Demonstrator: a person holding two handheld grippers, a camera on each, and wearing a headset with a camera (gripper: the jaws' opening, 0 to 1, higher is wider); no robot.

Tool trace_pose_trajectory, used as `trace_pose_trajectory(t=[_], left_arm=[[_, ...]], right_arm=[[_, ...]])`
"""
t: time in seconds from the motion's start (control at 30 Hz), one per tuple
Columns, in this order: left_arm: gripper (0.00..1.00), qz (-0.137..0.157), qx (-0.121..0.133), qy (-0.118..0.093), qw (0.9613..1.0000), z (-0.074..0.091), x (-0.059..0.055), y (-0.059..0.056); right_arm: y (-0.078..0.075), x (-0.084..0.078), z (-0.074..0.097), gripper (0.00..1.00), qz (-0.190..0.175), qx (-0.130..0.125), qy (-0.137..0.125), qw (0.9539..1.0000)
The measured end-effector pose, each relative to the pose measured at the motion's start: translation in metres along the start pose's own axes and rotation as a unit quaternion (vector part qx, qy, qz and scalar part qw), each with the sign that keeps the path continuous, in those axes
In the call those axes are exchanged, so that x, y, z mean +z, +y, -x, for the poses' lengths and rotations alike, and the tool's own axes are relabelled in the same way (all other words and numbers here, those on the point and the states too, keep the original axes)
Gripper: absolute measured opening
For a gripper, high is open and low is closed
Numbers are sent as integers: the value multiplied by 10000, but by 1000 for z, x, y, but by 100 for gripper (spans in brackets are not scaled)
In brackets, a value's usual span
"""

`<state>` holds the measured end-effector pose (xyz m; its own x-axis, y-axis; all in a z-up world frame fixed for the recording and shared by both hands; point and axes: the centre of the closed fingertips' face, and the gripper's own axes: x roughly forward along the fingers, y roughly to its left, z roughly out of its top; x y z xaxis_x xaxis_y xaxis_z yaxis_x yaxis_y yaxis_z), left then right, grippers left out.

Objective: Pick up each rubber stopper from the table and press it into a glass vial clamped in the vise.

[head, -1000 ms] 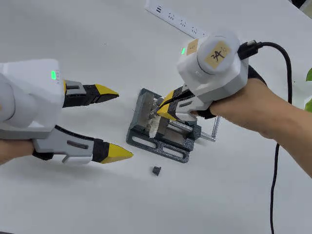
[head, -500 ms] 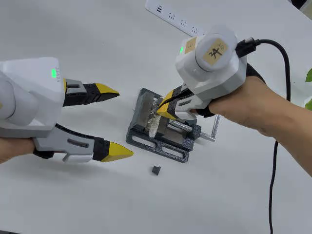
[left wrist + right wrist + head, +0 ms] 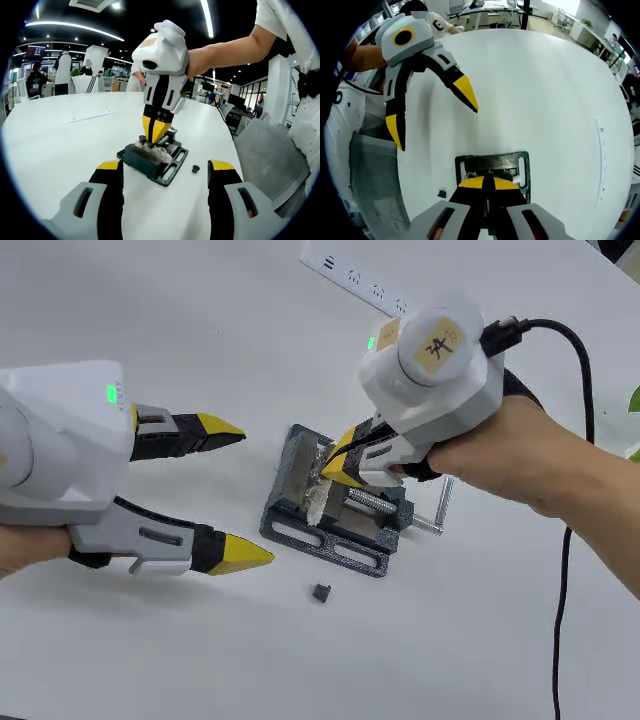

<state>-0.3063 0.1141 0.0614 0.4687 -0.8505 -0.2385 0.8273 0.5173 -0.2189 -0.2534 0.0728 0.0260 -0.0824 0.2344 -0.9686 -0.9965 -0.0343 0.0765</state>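
First, in the head view, the left gripper [image 3: 238, 490] is held at the left of the frame, its jaws spread wide apart and its tips pointed right toward the vise [image 3: 330, 545]. The right gripper [image 3: 335, 465] is held over the vise with its jaws brought together and pointed down-left; whether anything is pinched between them cannot be told. The vise screw is laid toward the right edge. A pale vial [image 3: 314, 498] is clamped in the vise. One dark stopper [image 3: 320, 592] lies on the table [image 3: 200, 660], near the vise at lower centre and apart from it; its orientation cannot be made out.

Next, in the left gripper view, the vial is seen upright at centre, mouth upward, under the right gripper's tips.

Finally, in the right gripper view, the stopper is seen at lower left, beside the vise.
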Motion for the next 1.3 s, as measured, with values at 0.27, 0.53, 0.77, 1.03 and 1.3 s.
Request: trace_pose_trajectory(t=[0.27, 0.53, 0.77, 1.03, 1.3], left_arm=[[67, -14, 23, -14, 10000, 1, 2, 2], [67, -17, 30, -18, 10000, 2, 1, 1], [67, -25, 31, -37, 10000, 1, 3, 1], [66, -32, 16, -26, 10000, 1, 2, 0], [66, -34, 5, -23, 10000, 0, 3, -1]], right_arm=[[-1, 0, 0, 0, -3, 21, 65, 10000], [1, 0, 0, 0, -4, 26, 86, 10000], [1, 0, -1, 0, -36, 25, 70, 10000], [1, -1, -1, 0, -55, 15, 44, 10000], [1, -1, -1, 0, -7, -14, 54, 10000]])
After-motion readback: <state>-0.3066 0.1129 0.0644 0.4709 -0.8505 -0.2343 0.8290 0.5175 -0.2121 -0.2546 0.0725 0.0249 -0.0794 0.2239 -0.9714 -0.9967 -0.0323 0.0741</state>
